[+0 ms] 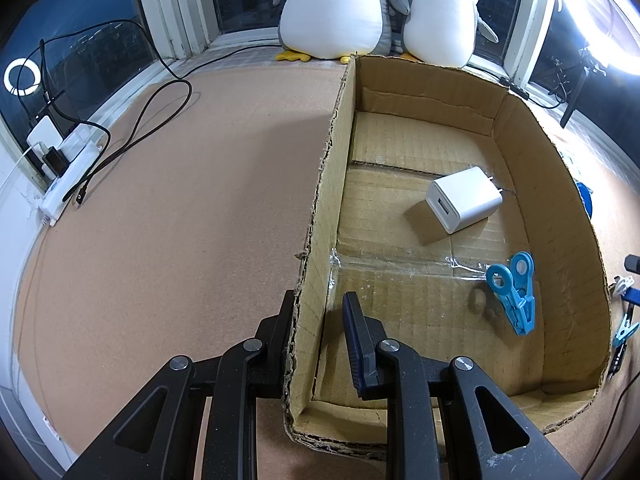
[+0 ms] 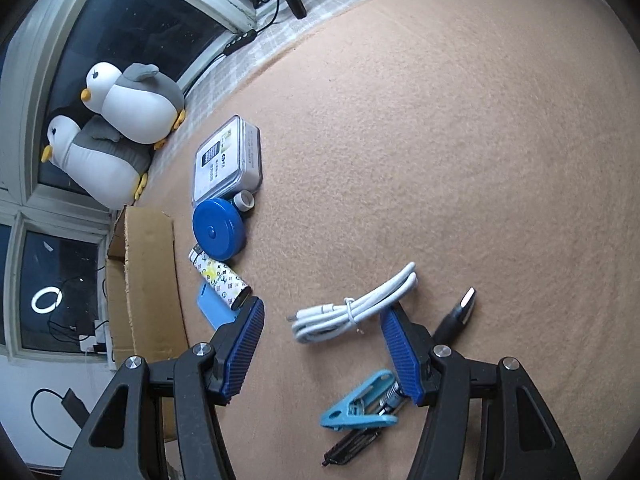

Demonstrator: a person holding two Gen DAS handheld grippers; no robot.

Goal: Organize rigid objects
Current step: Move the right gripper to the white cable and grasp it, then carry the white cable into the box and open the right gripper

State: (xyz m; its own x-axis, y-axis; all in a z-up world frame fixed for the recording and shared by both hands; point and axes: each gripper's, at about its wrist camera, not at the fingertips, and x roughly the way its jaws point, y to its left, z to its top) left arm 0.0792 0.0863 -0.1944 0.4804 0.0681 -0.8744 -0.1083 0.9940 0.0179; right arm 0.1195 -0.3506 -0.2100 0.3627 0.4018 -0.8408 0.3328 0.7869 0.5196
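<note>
My left gripper [image 1: 319,310] is shut on the left wall of the cardboard box [image 1: 324,184], one finger outside and one inside. In the box lie a white charger [image 1: 464,199] and a blue clothespin [image 1: 514,292]. My right gripper [image 2: 323,308] stands open, pointing down over the carpet, with a tied white cable [image 2: 352,308] between its fingertips and the pads not pressing it. Near it lie a teal clothespin [image 2: 360,404], a black USB plug [image 2: 460,312] and a small black clip [image 2: 352,446]. The box [image 2: 148,280] is to the left in the right wrist view.
Beside the box lie a blue round tape measure [image 2: 218,229], a patterned cylinder [image 2: 222,280], a blue card [image 2: 214,308], a clear case [image 2: 228,160] and a white cap [image 2: 245,201]. Two plush penguins [image 1: 332,8] sit by the window. A power strip [image 1: 68,168] with cables lies far left.
</note>
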